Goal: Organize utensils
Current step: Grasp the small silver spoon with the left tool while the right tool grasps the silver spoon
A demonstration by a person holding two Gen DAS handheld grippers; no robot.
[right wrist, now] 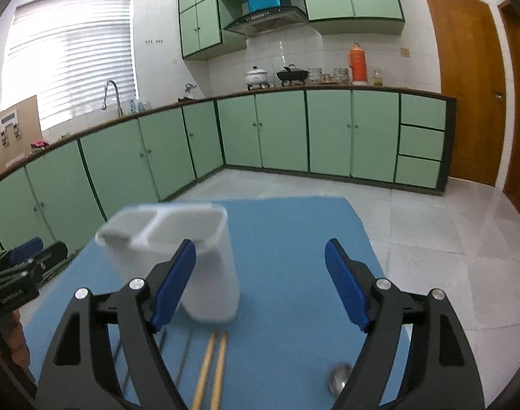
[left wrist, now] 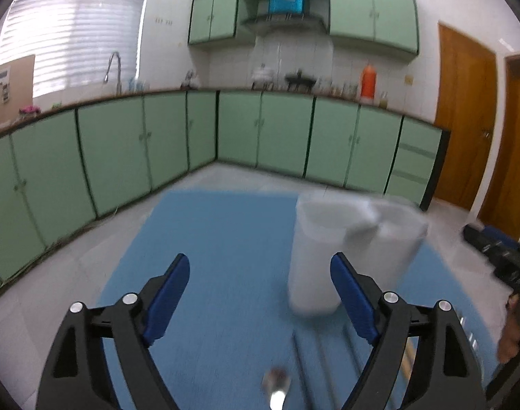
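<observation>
While both tools hang above the blue mat [right wrist: 294, 225], neither grasps anything. On the left gripper [left wrist: 260, 294] the blue pads [left wrist: 167, 297] are spread wide apart with only mat between them. The white utensil holder [left wrist: 348, 249] stands upright just ahead of its right-hand finger, blurred, with a divider splitting it into two compartments. Close beneath this tool, near the bottom of its view, lie a metal spoon [left wrist: 277, 386] and thin dark metal chopsticks [left wrist: 304, 365]; both are smeared by motion.

The right gripper [right wrist: 260, 283] is likewise released, jaws wide. The holder [right wrist: 177, 256] sits ahead and to the left of it, partly behind the left-hand pad [right wrist: 174, 283]. Directly under this tool, a pair of wooden chopsticks [right wrist: 212, 369] lies side by side on the mat, pointing toward the holder's base, with another spoon [right wrist: 338, 379] beside the right-hand finger. At the left edge of this view the other tool's black body [right wrist: 24, 266] shows.
</observation>
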